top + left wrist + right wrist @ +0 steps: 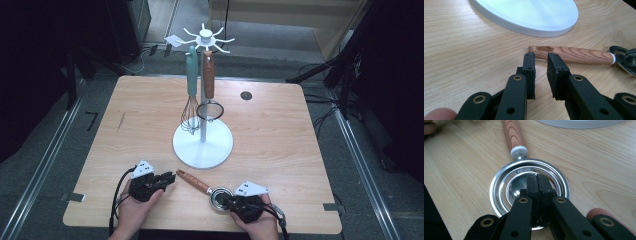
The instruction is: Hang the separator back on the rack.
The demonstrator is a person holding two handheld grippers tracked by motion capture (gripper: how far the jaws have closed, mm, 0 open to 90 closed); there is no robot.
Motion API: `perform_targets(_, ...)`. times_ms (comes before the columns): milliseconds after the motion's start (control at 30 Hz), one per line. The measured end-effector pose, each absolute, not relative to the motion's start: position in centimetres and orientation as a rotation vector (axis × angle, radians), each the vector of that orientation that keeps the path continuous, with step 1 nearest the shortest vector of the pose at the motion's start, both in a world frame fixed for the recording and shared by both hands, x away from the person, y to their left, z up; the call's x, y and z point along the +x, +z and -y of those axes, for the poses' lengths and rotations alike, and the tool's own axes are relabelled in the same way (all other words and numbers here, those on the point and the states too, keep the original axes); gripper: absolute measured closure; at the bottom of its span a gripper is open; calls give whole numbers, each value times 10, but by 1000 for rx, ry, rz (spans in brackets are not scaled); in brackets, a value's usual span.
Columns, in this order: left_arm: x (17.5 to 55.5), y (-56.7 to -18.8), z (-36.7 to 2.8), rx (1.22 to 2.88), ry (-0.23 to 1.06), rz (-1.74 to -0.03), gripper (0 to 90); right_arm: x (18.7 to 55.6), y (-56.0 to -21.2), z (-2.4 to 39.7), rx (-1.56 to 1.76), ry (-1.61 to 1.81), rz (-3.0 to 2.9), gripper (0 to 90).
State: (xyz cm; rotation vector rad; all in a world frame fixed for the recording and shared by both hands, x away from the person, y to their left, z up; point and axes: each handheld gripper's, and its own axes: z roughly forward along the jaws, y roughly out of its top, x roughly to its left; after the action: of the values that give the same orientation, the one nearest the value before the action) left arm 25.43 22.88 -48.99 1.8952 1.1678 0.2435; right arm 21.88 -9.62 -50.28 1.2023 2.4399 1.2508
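The egg separator [202,185] lay on the table, handle slanting away toward the left gripper [159,180], whose jaws stood slightly apart just short of the handle tip. The right gripper [538,185] was pinched together over its metal bowl.

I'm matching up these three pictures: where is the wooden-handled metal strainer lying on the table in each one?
High view: the strainer lies near the front edge, between the grippers.
Left gripper view: its handle crosses the middle right.
Right gripper view: its metal head is at centre, handle running to the top.
Shared landmark: the white stand base.
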Motion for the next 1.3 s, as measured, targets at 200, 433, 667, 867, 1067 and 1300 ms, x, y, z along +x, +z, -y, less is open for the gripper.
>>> perform_targets(200, 259, -491, -224, 1906, 245, -1176, 774, 219, -504, 108, 1205, 1254, -2432, 892)
perform_targets(433, 263, -493, -215, 1926, 271, -1178, 775, 216, -502, 116, 1139, 1216, -2454, 860)
perform_targets(667, 268, -493, -206, 1950, 286, -1179, 862, 214, -503, 127, 1148, 1226, -2455, 849)
perform_targets(867, 268, -494, -191, 1998, 271, -1138, 899, 210, -499, 131, 1155, 1221, -2449, 795)
perform_targets(1067, 265, -495, -184, 2017, 257, -1117, 893, 209, -484, 133, 1101, 1258, -2423, 710)
perform_targets(1300, 262, -495, -176, 2025, 216, -1092, 883, 217, -475, 129, 978, 1181, -2514, 642)
